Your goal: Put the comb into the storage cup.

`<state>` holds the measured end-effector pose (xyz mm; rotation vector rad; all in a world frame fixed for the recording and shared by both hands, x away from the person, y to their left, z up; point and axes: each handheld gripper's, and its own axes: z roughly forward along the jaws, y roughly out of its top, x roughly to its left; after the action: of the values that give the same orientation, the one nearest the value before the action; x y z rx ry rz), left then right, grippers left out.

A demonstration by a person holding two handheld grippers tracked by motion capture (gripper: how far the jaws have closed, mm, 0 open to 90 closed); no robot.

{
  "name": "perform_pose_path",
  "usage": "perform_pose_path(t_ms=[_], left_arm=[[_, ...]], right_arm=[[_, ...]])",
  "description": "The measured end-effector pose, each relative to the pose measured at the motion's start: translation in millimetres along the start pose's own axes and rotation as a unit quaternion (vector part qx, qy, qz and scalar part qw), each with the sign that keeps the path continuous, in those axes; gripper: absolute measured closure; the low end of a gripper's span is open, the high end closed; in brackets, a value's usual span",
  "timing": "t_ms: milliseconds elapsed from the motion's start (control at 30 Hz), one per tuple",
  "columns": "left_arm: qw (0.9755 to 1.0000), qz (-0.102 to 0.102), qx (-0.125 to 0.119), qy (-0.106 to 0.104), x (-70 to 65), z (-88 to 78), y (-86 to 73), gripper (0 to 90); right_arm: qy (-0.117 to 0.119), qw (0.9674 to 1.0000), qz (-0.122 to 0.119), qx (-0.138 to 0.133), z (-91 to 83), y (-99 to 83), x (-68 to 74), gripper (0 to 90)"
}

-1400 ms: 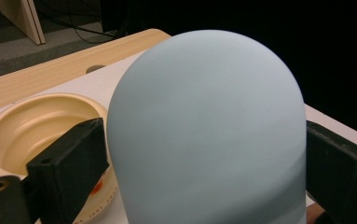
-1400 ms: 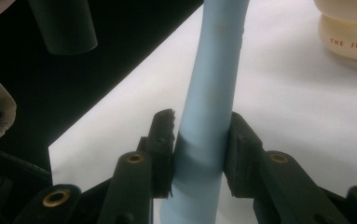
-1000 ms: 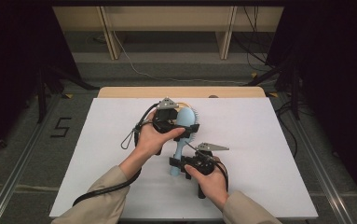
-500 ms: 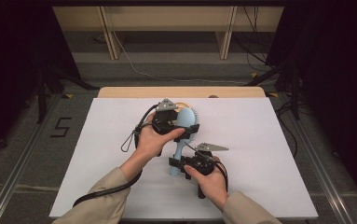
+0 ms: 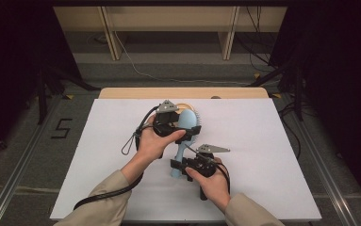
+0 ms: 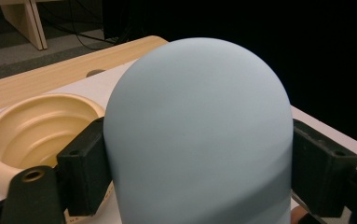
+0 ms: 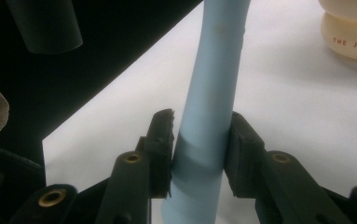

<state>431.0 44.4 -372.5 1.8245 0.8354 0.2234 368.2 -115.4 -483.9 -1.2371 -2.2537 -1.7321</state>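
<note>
We grip the blue hairbrush [image 5: 184,134] at both ends; left gripper [image 6: 199,158] clamps its head, right gripper [image 7: 199,156] its handle. We keep both grips firm and level beside the cream bowl [image 6: 31,130].

Comparing the earlier high-view frames with the present one, the change is very small. The jaws of the right gripper [image 5: 176,165] have just been opening by a hair. The gripper sits at the 6 o'clock end of the pale blue brush [image 5: 188,120]. The brush handle [image 7: 213,93] is between the jaws, and in the right gripper view both pads lie against its sides, so the grip loosens but does not let go. At high-view resolution I can make out no other shift in position, tilt or contact.
</note>
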Motion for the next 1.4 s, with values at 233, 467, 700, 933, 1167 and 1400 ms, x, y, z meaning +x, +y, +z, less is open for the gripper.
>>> perform_pose_path(t_ms=[233, 467, 700, 933, 1167, 1400], left_arm=[[0.9999, 0.0, -0.01, 0.006, 1.2, -6.1, 0.5, 18.2], [0.9997, 0.005, -0.022, 0.013, 0.5, -10.4, 0.3, 18.4], [0.9993, 0.014, -0.03, 0.018, -1.2, -14.6, 2.6, 18.7], [0.9989, 0.02, -0.036, 0.024, -1.3, -17.2, 3.6, 18.9], [0.9984, 0.025, -0.039, 0.032, -0.4, -19.7, 3.7, 19.0], [0.9976, 0.032, -0.045, 0.042, 0.4, -21.6, 4.6, 19.0]], right_arm=[[-0.009, 0.9999, -0.012, -0.004, 0.1, 0.8, -1.8, 59.9], [-0.024, 0.9994, -0.025, -0.009, 0.8, 1.8, -1.6, 50.4], [-0.04, 0.9984, -0.037, -0.014, 1.4, 2.8, -0.2, 37.9], [-0.061, 0.9968, -0.047, -0.021, 0.8, 3.3, -0.8, 26.9], [-0.068, 0.9951, -0.065, -0.028, -0.9, 5.2, 0.3, 20.3], [-0.073, 0.9916, -0.102, -0.033, -2.3, 7.7, 4.9, 16.1]])
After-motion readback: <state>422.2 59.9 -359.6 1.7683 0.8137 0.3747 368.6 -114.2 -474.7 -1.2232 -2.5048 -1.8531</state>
